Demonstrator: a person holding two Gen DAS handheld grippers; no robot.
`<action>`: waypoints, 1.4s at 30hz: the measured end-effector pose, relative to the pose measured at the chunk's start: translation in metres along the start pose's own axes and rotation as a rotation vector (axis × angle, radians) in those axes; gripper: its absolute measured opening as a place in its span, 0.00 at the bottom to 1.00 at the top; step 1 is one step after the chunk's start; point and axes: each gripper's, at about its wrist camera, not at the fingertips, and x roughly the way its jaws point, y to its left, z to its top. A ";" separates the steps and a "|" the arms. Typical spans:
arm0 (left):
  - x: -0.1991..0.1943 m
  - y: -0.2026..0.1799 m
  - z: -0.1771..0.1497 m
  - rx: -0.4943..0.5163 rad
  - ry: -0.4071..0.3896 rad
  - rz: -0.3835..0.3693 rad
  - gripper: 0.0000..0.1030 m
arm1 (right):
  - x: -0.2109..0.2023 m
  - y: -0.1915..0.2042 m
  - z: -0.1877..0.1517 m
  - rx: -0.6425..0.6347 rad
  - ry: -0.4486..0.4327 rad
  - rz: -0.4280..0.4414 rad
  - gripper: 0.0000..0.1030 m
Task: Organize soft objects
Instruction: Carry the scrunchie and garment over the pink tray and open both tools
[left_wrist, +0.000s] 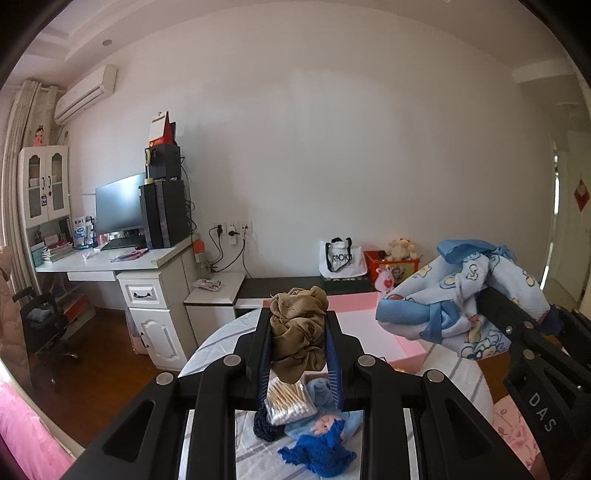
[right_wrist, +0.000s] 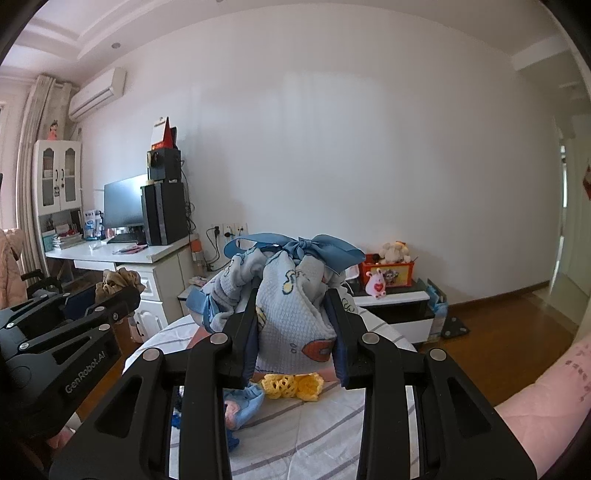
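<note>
Striped table (right_wrist: 303, 432), upright scrunchie (left_wrist: 298, 334), left gripper (left_wrist: 298, 354)

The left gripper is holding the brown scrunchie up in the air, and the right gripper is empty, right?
Not quite. The left gripper does hold the brown scrunchie up, but the right gripper is not empty: the right wrist view shows it shut on a blue baby cloth bundle.

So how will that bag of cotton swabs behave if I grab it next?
The bag of cotton swabs looks light. Its clear plastic is probably slippery and may crumple. The swabs inside could shift, so pinch it mid-bag.
</note>
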 end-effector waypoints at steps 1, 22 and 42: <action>0.005 0.000 0.002 0.000 0.004 -0.001 0.22 | 0.005 0.000 0.000 0.000 0.005 -0.001 0.29; 0.169 -0.005 0.055 -0.011 0.226 -0.003 0.22 | 0.160 -0.005 -0.001 0.023 0.203 -0.024 0.30; 0.324 -0.008 0.101 -0.013 0.427 -0.021 0.46 | 0.253 -0.017 -0.039 0.048 0.404 -0.006 0.39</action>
